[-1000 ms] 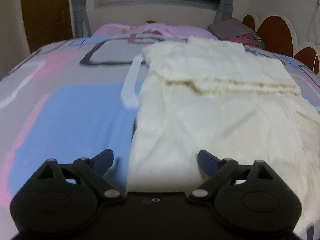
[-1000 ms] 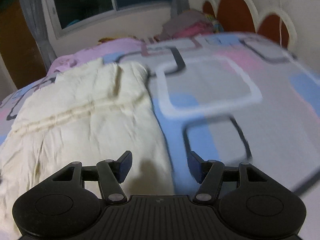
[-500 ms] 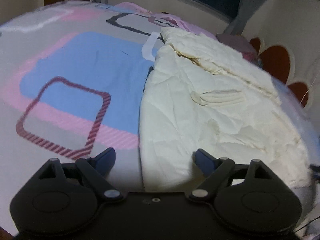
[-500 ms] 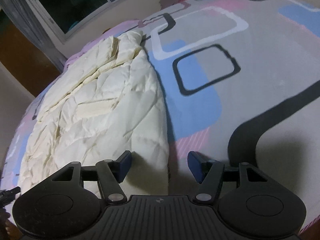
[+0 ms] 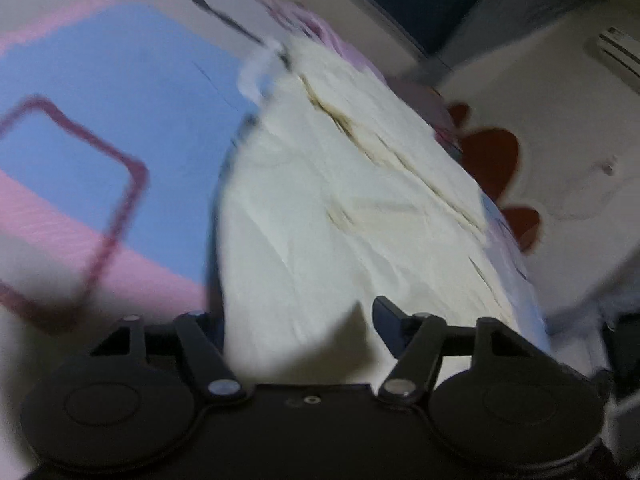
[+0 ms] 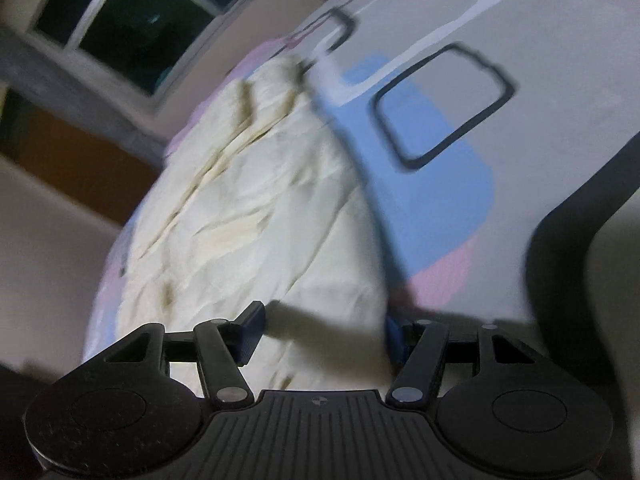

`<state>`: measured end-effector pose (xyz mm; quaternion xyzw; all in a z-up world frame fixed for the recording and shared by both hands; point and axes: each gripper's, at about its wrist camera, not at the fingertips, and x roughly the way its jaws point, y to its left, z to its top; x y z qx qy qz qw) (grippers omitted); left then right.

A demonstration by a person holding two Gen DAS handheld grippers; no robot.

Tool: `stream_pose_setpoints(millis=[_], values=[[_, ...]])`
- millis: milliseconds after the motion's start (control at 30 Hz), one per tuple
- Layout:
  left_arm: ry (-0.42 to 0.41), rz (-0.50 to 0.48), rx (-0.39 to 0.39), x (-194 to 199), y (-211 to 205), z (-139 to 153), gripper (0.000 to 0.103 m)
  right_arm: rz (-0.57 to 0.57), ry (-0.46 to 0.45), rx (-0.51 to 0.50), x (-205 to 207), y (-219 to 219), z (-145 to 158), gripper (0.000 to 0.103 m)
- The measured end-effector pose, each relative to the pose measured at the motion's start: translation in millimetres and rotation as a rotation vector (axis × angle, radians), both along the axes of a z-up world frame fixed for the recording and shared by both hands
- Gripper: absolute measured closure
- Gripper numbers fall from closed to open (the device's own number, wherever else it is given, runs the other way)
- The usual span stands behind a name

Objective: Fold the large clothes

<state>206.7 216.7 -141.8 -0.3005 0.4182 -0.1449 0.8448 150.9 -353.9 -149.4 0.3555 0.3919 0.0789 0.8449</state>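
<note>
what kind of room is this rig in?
Most likely a bedroom: a bed with a patterned sheet, a scalloped headboard against the wall, a curtained window, and a cream garment spread on the bed.

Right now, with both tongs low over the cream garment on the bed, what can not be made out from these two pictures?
- Left wrist view: the left tongs' left finger tip, hidden behind the cream garment's edge, so contact is unclear.
- Right wrist view: the right tongs' right pad, partly behind cloth.
- Both views: the garment's near hem, covered by the tong bodies.
- Both views: motion blur hides fine creases and the garment's type.
</note>
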Motion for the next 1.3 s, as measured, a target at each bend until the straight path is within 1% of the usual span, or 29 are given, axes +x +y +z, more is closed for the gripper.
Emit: stream_pose_setpoints(millis=[67,100,133,167,200,233,267,300,333,367,400,433,500,600,667,833,933,1033,1100,1200,1300], values=[[-0.001,-0.031,0.001,-4,-1,-2,0.038,0.004,-0.007,-0.026,-3,2,0,0.042],[0.002,-0.022,-0.025,-4,2,-4,0.039,-0.009,-0.004,-0.012,-3,0,-2,0.042],[0.009,-0.009,-0.057,-2,5,-6,0.040,-0.025,-0.001,0.009,-2,-4,-4,0.051],[0.015,0.006,-0.084,0,8,-9,0.044,-0.032,0.009,0.027,1,-6,-7,0.057],[0.021,0.016,-0.096,4,8,-10,0.046,-0.030,0.026,0.028,6,-6,-9,0.060],[0.028,0.020,-0.093,7,7,-12,0.053,-0.023,0.028,0.018,9,-4,-8,0.062],[0.031,0.022,-0.078,10,3,-12,0.062,-0.011,0.022,0.005,12,-2,-8,0.064],[0.031,0.020,-0.063,12,-1,-12,0.070,0.003,0.018,-0.002,14,0,-7,0.074],[0.031,0.019,-0.050,12,-2,-13,0.086,0.011,0.015,-0.005,15,1,-7,0.084],[0.021,0.030,-0.039,11,-5,-12,0.092,0.013,0.008,-0.012,15,2,-5,0.087],[0.003,0.042,-0.038,10,-3,-9,0.093,0.014,-0.013,-0.009,12,1,-1,0.091],[-0.019,0.054,-0.047,7,-1,-7,0.095,0.013,-0.033,-0.006,8,1,1,0.092],[-0.055,0.080,-0.066,-2,2,-5,0.096,0.001,-0.063,-0.004,-1,-3,5,0.093],[-0.024,0.085,-0.039,0,1,-11,0.096,0.017,-0.023,-0.027,5,-1,-2,0.093],[-0.017,0.101,-0.040,3,0,-9,0.096,0.009,-0.025,-0.010,10,0,1,0.093],[-0.106,0.121,-0.089,0,4,23,0.096,-0.003,-0.129,0.020,17,-4,38,0.093],[-0.174,0.139,-0.127,11,7,48,0.096,-0.012,-0.194,0.052,34,-9,62,0.093],[-0.246,0.147,-0.174,38,10,75,0.096,-0.034,-0.261,0.088,63,-13,92,0.093],[-0.294,0.140,-0.194,68,6,94,0.096,-0.047,-0.293,0.103,85,-17,110,0.093],[-0.343,0.132,-0.216,118,1,116,0.096,-0.067,-0.319,0.124,124,-25,134,0.092],[-0.370,0.126,-0.214,172,-1,131,0.096,-0.089,-0.324,0.151,175,-35,152,0.092]])
